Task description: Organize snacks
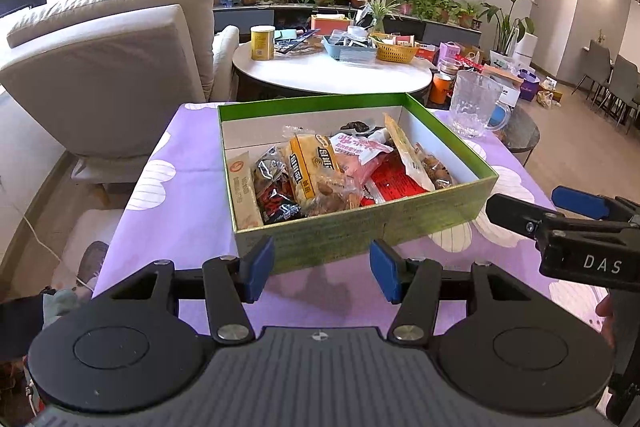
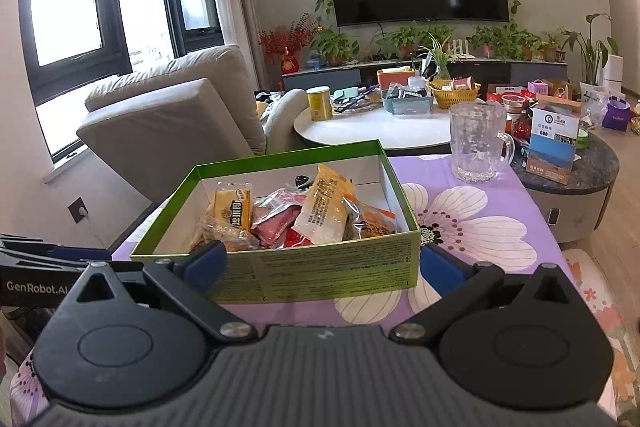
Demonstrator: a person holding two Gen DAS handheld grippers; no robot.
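Note:
A green box (image 1: 360,227) with white inner walls stands on the purple flowered tablecloth (image 1: 180,195). It holds several snack packets, among them a yellow packet (image 1: 310,163), a pink one (image 1: 360,147) and a red one (image 1: 396,181). The box also shows in the right wrist view (image 2: 332,267). My left gripper (image 1: 322,269) is open and empty just in front of the box's near wall. My right gripper (image 2: 324,259) is open wide and empty, before the box's near wall; it also shows in the left wrist view (image 1: 548,207).
A clear glass pitcher (image 2: 478,143) stands on the cloth behind the box to the right. A beige armchair (image 1: 112,75) is at the left. Behind, a white round table (image 1: 332,71) carries a yellow can, baskets and clutter. A dark low table (image 2: 572,179) with boxes is at the right.

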